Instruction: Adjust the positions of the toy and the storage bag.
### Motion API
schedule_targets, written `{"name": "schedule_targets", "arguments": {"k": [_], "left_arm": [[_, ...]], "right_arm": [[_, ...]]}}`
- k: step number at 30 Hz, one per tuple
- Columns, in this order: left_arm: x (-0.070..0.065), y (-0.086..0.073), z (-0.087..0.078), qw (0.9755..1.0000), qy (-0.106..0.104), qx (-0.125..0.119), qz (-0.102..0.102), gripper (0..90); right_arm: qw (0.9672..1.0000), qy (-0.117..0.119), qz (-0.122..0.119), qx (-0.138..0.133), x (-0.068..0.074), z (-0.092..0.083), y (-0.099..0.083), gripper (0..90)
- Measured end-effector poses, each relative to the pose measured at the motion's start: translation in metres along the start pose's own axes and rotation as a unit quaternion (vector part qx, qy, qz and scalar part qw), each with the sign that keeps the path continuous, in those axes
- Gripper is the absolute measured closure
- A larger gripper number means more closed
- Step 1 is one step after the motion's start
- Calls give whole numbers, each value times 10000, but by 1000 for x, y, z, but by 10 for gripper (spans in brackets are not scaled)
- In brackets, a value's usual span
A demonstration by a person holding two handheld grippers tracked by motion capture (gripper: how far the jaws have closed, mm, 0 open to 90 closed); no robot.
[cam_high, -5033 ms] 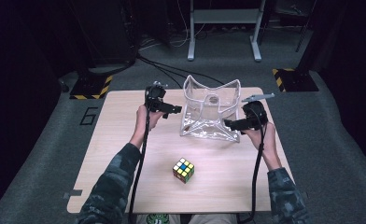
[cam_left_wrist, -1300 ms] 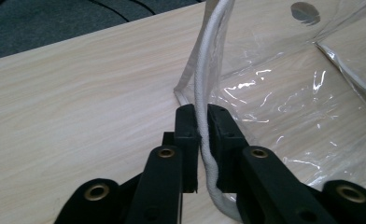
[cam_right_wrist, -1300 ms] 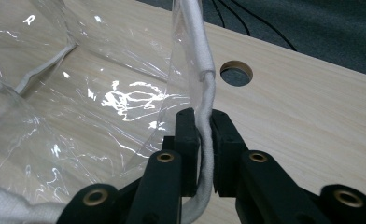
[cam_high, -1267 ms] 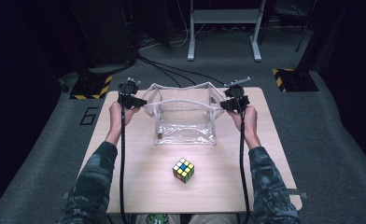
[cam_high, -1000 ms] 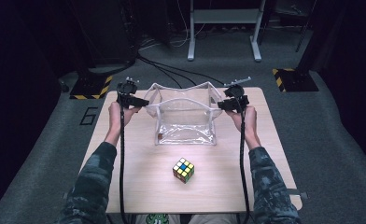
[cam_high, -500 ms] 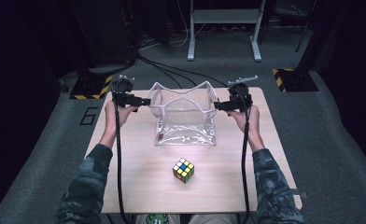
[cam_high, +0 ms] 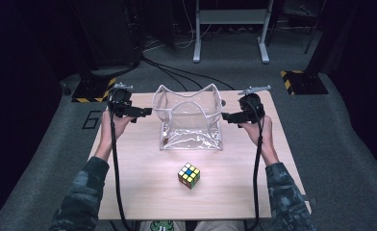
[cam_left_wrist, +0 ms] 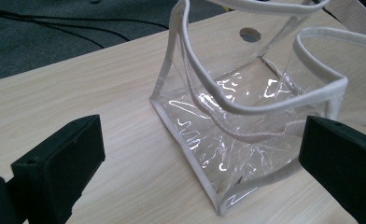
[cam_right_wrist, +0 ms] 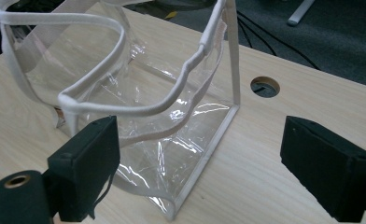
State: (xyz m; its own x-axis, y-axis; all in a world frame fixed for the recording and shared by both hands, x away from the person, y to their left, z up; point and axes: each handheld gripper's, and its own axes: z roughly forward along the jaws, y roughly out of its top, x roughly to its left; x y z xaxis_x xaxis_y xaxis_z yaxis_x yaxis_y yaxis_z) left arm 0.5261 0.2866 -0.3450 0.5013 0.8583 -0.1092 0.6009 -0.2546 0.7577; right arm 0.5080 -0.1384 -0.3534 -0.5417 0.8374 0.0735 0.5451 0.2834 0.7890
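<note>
Pale wooden table (cam_high: 138,192), dark carpet all round. Clear bag (cam_high: 191,122) stands open near the far edge, white-trimmed rim up. My left gripper (cam_high: 145,113) sits just off its left side, my right gripper (cam_high: 224,117) just off its right; both sets of jaws have just been opening, now wide, gripping nothing. Puzzle cube (cam_high: 189,175) lies nearer me, well apart from the bag, bare board around it.

One mark can be read — a large figure "6" (cam_high: 91,120) on the grey floor (cam_high: 56,159), left of the table (cam_high: 143,192).
</note>
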Motion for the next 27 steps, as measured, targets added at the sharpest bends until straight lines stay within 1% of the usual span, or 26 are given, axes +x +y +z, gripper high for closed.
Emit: {"name": "schedule_targets", "arguments": {"k": [2,3,5,6,7,8,9,11,12,14,16,20,21,22,23,24,25,26,27], "left_arm": [[-1,-7,-2,10000,-43,-33,-5,3],[-1,-7,-2,10000,-43,-33,-5,3],[-1,-12,-4,10000,-60,-30,67,3],[-2,-20,-5,10000,-72,-46,20,2],[-2,-20,-5,10000,-72,-46,20,2],[-2,-25,-6,9999,-76,-45,50,2],[-3,-33,-6,9999,-80,6,93,2],[-3,-36,-6,9999,-84,5,97,2],[-4,-46,-6,9998,-51,62,158,2],[-6,-54,-6,9994,61,146,313,2],[-8,-64,-5,9992,72,183,341,2],[-12,-85,-5,9983,177,279,487,2],[-12,-85,-5,9983,177,279,487,2],[-13,-94,-5,9982,183,307,484,2],[-13,-94,-5,9982,183,307,484,2],[-14,-105,-4,9979,169,362,510,2],[-15,-110,-3,9977,185,388,516,2],[-15,-110,-3,9977,185,388,516,2],[-15,-114,-3,9977,167,399,520,2]], "right_arm": [[10000,11,-51,-7,2,-2,-4,96],[10000,11,-51,-7,2,-2,-4,96],[10000,4,-77,-14,6,-4,-9,89],[9999,8,-142,-37,9,-6,-15,82],[9999,8,-142,-37,9,-6,-15,82],[9999,11,-153,-44,12,-6,-17,80],[9998,42,-206,-37,16,-8,-24,73],[9996,63,-262,-24,21,-8,-31,69],[9996,81,-276,-21,23,-8,-34,69],[9994,56,-340,12,28,-7,-41,60],[9993,101,-361,45,31,-6,-49,57],[9992,115,-363,93,35,-3,-66,52],[9994,118,-323,96,36,-3,-70,51],[9993,120,-352,102,36,-3,-74,51],[9992,114,-357,106,36,-3,-77,49],[9993,116,-329,121,37,-3,-81,48],[9994,132,-307,120,37,-2,-87,48],[9994,132,-307,120,37,-2,-87,48],[9994,128,-274,137,38,-2,-91,48]]}}
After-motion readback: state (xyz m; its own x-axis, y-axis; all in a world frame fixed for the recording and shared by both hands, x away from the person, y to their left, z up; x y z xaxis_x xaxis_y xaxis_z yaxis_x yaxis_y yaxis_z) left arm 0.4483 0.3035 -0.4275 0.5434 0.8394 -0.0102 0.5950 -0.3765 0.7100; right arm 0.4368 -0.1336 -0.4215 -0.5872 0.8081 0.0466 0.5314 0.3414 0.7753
